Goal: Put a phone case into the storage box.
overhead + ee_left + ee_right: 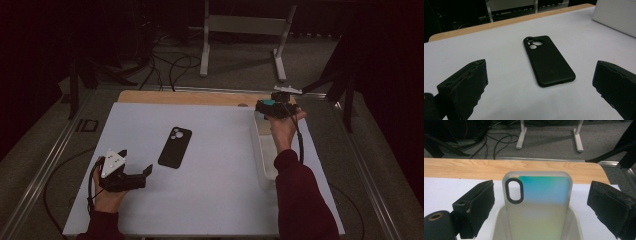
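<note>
A black phone case (175, 146) (547, 61) lies flat, back up, near the middle of the white mat. My left gripper (136, 161) rests near the mat's front left corner and points at that case from a short way off. Its fingers (464, 87) stand wide open with nothing between them. At the far right an iridescent teal-to-cream phone case (269, 102) (537, 205) stands upright in the far end of a white tray (261, 162) (575, 220). My right gripper (272, 107) hangs over that end, its fingers (475, 207) open on either side of the case without touching it.
The white mat (215, 195) covers most of a wooden table whose bare far edge (190, 97) (474, 168) shows behind it. Metal rails run along both sides. Beyond the table are floor cables (167, 67) and a metal stand (205, 45).
</note>
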The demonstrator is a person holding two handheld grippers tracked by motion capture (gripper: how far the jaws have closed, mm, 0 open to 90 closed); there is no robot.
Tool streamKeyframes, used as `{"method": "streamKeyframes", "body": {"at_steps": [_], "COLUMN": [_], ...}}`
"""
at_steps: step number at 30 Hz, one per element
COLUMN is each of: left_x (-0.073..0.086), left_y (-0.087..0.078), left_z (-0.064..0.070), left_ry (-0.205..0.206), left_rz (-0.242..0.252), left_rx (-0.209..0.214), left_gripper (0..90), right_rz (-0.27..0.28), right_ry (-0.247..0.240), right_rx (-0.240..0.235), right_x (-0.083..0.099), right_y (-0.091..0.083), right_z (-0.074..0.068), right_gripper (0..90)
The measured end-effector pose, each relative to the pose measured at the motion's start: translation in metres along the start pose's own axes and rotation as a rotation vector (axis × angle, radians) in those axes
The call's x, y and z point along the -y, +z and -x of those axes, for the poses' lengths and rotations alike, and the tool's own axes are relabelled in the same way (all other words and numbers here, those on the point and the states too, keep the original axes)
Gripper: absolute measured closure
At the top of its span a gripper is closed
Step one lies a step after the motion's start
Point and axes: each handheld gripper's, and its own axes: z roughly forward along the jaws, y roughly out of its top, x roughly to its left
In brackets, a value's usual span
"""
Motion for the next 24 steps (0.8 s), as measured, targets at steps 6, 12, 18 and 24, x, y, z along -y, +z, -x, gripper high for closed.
{"method": "streamKeyframes", "body": {"at_steps": [6,12,18,24], "left_x": [0.0,0.0,0.0,0.0], "left_y": [0.001,0.002,0.003,0.006], "left_z": [0.0,0.0,0.0,0.001], "left_ry": [-0.001,-0.001,0.002,0.0], "left_rz": [-0.003,-0.006,-0.014,-0.021], "left_rx": [-0.001,-0.002,-0.001,0.002], "left_gripper": [0.3,0.3,0.3,0.2], "right_rz": [0.017,0.019,0.025,0.033], "right_ry": [-0.014,-0.052,-0.094,-0.143], "right_rx": [-0.03,-0.076,-0.12,-0.164], "right_x": [0.002,0.006,0.01,0.016], "right_y": [-0.009,-0.021,-0.031,-0.044], "right_z": [-0.002,-0.004,-0.007,-0.012], "right_gripper": [7.4,7.7,7.8,7.8]}}
